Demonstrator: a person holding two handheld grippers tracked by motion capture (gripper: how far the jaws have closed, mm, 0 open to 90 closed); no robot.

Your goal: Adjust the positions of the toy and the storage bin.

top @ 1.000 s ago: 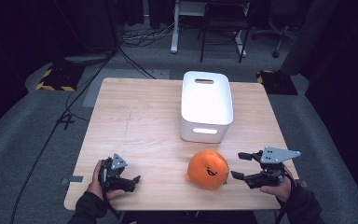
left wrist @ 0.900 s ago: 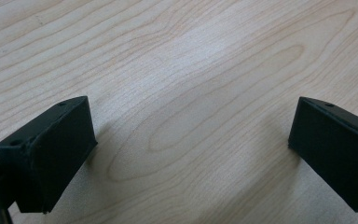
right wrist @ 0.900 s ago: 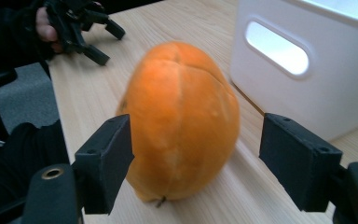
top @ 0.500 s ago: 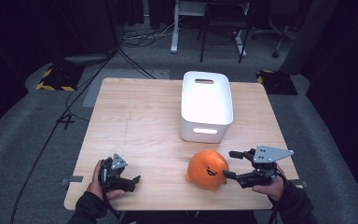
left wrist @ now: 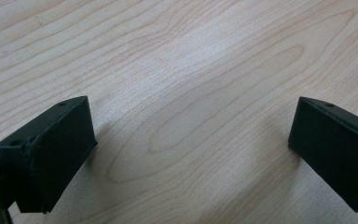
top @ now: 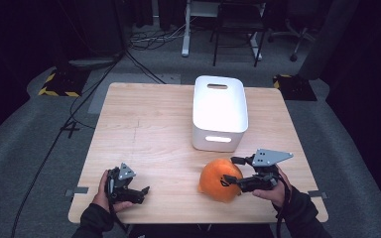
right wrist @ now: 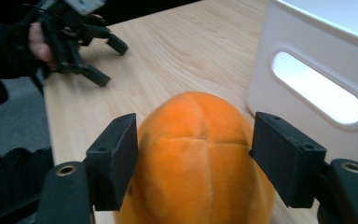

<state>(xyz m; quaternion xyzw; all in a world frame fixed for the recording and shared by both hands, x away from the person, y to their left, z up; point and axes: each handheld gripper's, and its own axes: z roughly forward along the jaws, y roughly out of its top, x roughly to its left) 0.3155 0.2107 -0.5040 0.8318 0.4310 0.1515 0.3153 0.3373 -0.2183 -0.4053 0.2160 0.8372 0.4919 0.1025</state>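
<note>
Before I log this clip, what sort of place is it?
Probably a lab or recording studio, not a home. A lone wooden table stands on grey carpet amid dark surroundings, cables trail across the floor, and yellow-black hazard-striped blocks sit beside it. Office chair legs show behind.

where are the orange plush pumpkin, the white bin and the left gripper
orange plush pumpkin [right wrist: 200, 154], right gripper view, its top seam
white bin [top: 220, 106], high view, its inner floor
left gripper [top: 138, 192], high view, between its open fingertips

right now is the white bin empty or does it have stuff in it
Empty: the high view shows only bare white floor inside the white bin.
</note>
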